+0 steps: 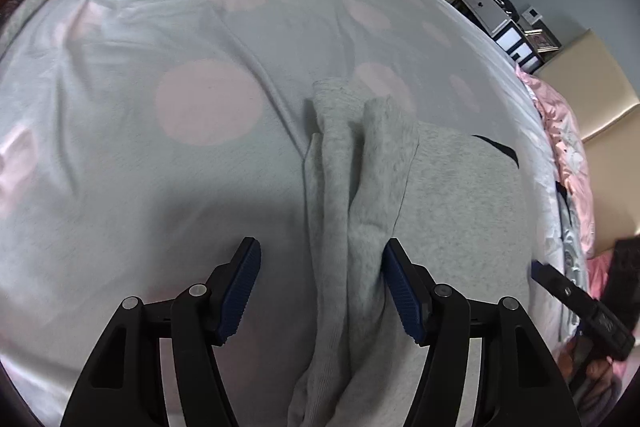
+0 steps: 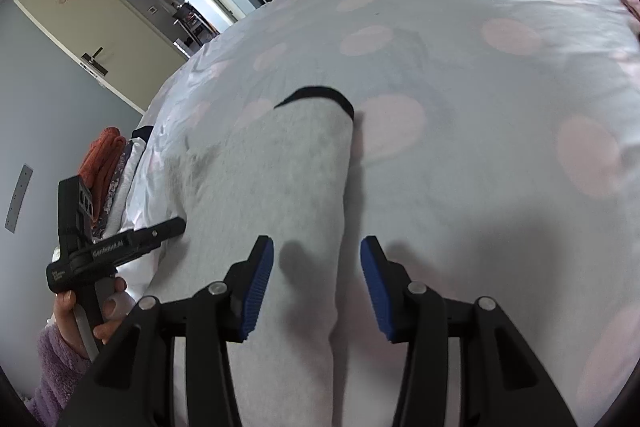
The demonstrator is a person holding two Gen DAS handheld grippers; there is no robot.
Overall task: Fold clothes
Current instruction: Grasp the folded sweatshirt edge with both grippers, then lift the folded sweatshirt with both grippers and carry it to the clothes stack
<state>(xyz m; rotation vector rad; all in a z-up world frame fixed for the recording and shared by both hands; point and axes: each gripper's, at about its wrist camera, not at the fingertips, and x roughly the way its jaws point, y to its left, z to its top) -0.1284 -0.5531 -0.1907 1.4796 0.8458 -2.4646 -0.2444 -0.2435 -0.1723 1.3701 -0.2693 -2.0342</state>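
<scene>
A light grey sweatshirt point(image 1: 460, 207) lies flat on the bed, its dark collar point(image 1: 496, 147) at the far end. A sleeve point(image 1: 360, 167) is folded lengthwise along its left side. My left gripper point(image 1: 320, 287) is open just above that sleeve, and the blue pads straddle the bunched fabric without squeezing it. In the right wrist view the same sweatshirt point(image 2: 280, 167) shows its straight right edge. My right gripper point(image 2: 316, 287) is open over that edge, with nothing pinched. A hand in a fluffy purple sleeve point(image 2: 60, 355) holds the left gripper's handle.
The bed sheet point(image 1: 160, 187) is pale grey with large pink dots and is wrinkled at the far left. A pink quilt point(image 1: 568, 147) is heaped along the right edge. Folded clothes point(image 2: 108, 163) are stacked beside the bed. A door point(image 2: 100, 39) stands open behind.
</scene>
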